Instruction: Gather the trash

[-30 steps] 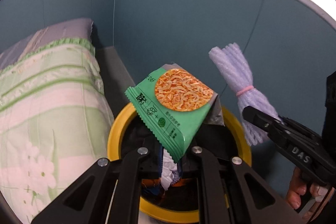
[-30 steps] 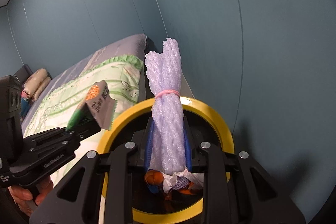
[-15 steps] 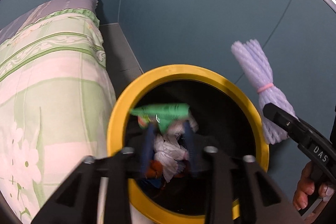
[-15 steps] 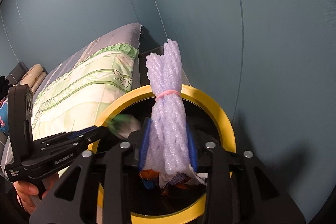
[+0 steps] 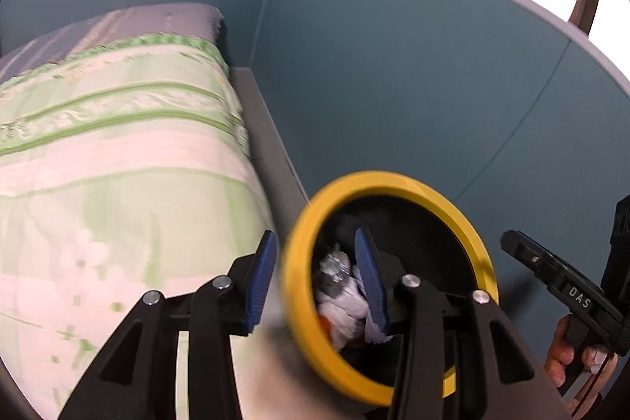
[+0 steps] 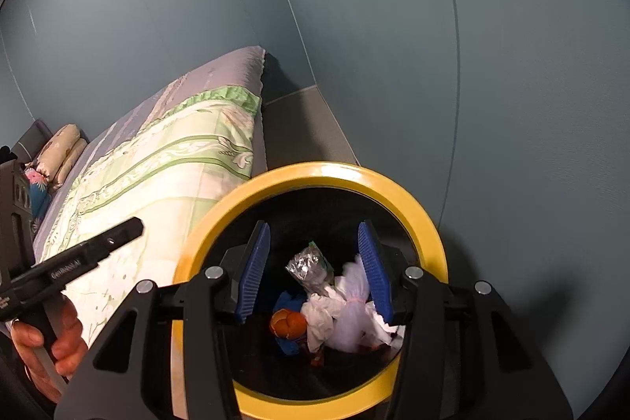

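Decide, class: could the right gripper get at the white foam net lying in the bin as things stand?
Probably yes. The right gripper hangs open and empty right over the bin's yellow rim, and the foam net lies on top of the other trash, with nothing covering it. It would have to go down into the bin.

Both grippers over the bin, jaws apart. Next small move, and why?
Probably pull both grippers back from the yellow-rimmed bin and look for more trash. The right gripper has just been opening, nothing between its pads; the purple foam bundle lies in the bin beside the snack wrapper. The left gripper, likewise just opened, is empty too.
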The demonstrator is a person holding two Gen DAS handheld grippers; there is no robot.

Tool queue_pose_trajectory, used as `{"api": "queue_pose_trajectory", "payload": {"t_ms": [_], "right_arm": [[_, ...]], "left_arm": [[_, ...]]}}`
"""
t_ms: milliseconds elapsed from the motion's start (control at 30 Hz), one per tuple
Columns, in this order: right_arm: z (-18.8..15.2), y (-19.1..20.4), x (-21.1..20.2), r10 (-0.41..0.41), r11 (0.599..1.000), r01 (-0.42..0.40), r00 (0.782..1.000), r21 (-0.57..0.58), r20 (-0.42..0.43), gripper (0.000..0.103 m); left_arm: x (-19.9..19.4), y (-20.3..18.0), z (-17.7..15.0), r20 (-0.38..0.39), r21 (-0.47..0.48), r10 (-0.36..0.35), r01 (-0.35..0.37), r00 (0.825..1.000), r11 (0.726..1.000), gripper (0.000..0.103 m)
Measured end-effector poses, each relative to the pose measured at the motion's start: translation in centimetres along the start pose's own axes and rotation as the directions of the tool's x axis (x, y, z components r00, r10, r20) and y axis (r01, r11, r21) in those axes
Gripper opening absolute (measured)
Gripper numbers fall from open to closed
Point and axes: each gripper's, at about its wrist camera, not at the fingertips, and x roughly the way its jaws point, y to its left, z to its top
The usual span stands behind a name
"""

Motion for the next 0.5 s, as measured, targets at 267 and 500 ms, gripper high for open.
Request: {"api": "queue_pose_trajectory", "payload": {"t_ms": [267, 500], "right_arm": [[0.4, 3.9, -2.6, 0.018, 0.997, -0.014, 0.998, -0.075, 0.059, 0.044], [0.3, 11.1, -4.4, 0.114, 0.976, -0.095, 0.99, -0.196, 0.087, 0.045]], "left_arm": [[-7.2, 5.7, -0.2, 0.119, -0.052, 0.109, -0.103, 0.987, 0.993, 0.04], [-14.5, 11.1, -2.2, 0.205, -0.113, 0.252, -0.233, 0.946, 0.966, 0.045]]}}
